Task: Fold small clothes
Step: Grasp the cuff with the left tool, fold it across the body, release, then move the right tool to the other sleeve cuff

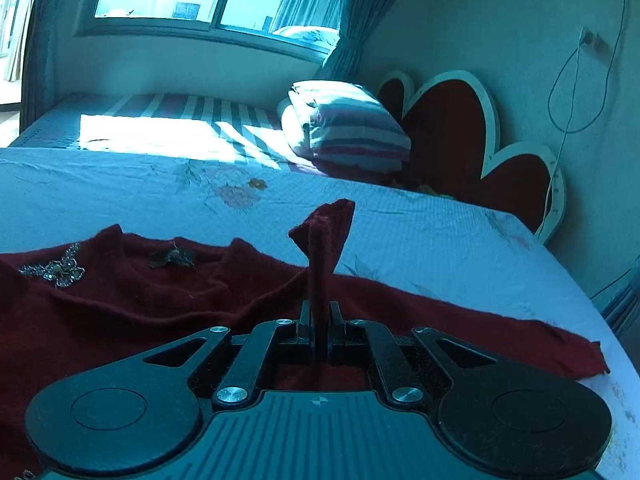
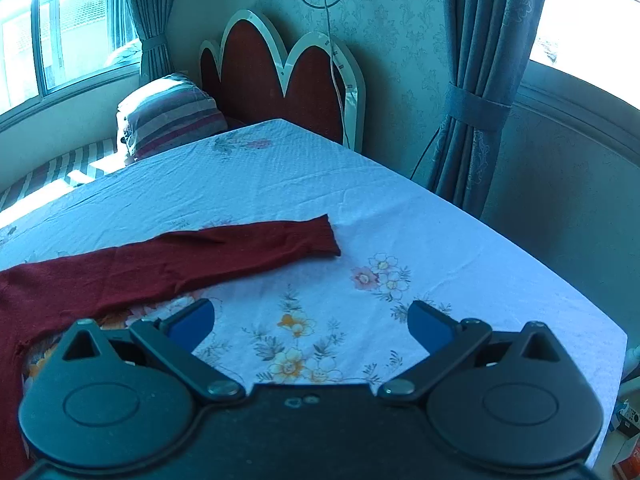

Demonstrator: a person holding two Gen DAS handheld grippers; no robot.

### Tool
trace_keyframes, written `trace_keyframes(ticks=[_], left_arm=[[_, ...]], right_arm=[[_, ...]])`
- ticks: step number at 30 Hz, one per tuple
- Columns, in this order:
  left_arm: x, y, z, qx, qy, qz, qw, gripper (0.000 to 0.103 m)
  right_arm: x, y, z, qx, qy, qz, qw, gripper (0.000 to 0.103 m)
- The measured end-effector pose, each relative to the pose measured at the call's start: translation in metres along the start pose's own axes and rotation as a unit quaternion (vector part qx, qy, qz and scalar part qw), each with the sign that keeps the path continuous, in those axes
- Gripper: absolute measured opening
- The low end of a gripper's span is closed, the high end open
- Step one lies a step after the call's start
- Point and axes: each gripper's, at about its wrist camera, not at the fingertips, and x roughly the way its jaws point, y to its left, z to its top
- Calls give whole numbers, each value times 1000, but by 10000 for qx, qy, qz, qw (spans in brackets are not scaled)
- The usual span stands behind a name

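Note:
A dark red knit sweater [image 1: 120, 304] with beaded butterfly decorations lies spread on the floral bedsheet [image 1: 420, 232]. My left gripper [image 1: 319, 312] is shut on a sleeve cuff [image 1: 324, 232] of the sweater, and the cuff sticks up between the jaws. In the right wrist view the sweater's other sleeve [image 2: 224, 248] lies stretched flat on the sheet [image 2: 400, 216]. My right gripper [image 2: 310, 322] is open and empty, hovering over the sheet just in front of that sleeve.
A striped pillow [image 1: 348, 124] sits at the bed's head by a red heart-shaped headboard [image 1: 448, 128]. A cable [image 2: 336, 64] hangs down the wall. Curtains [image 2: 476, 80] and windows flank the bed. The bed's edge [image 2: 592, 312] drops off at the right.

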Motion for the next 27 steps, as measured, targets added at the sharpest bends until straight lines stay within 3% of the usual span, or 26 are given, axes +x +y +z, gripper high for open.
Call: trace_keyframes(ticks=[4,7,9,10,11,13,14,16,18,22,25,27], left_arm=[[14,-9,-19,295,265,177,9991,4],[28,-20,-28,659,760,184,9948,6],[19,-35,-33,1050,677,-77,9921,66],[10,-42,-34,1097,559,-251,9921,103],[-5,-45,-35,1076,318,-384,9929,103],[-33,-41,-30,895,226,-814,9924,103],[-49,-33,-29,807,67,-823,9933,103],[-80,-5,-27,761,-284,-289,9963,103],[-106,42,-23,668,-573,569,9945,103],[-152,157,-24,255,-581,2192,9736,102],[-168,215,-25,-131,-334,2293,9727,102],[-160,228,-26,30,-85,2241,9745,102]], right_arm=[[10,-16,-1,18,71,-15,10000,103],[15,-24,-4,56,144,-11,9999,103],[16,-26,-6,56,183,-12,9998,103],[16,-26,-7,55,195,-11,9998,103],[16,-24,-8,59,205,0,9998,103],[16,-19,-8,68,237,49,9997,103],[16,-13,-8,75,253,109,9996,103],[15,2,-6,106,271,322,9991,103],[14,28,-5,87,239,688,9973,100],[9,102,-4,18,129,1500,9886,92],[12,160,-9,78,287,2152,9761,83],[19,194,-17,176,462,2596,9645,77]])
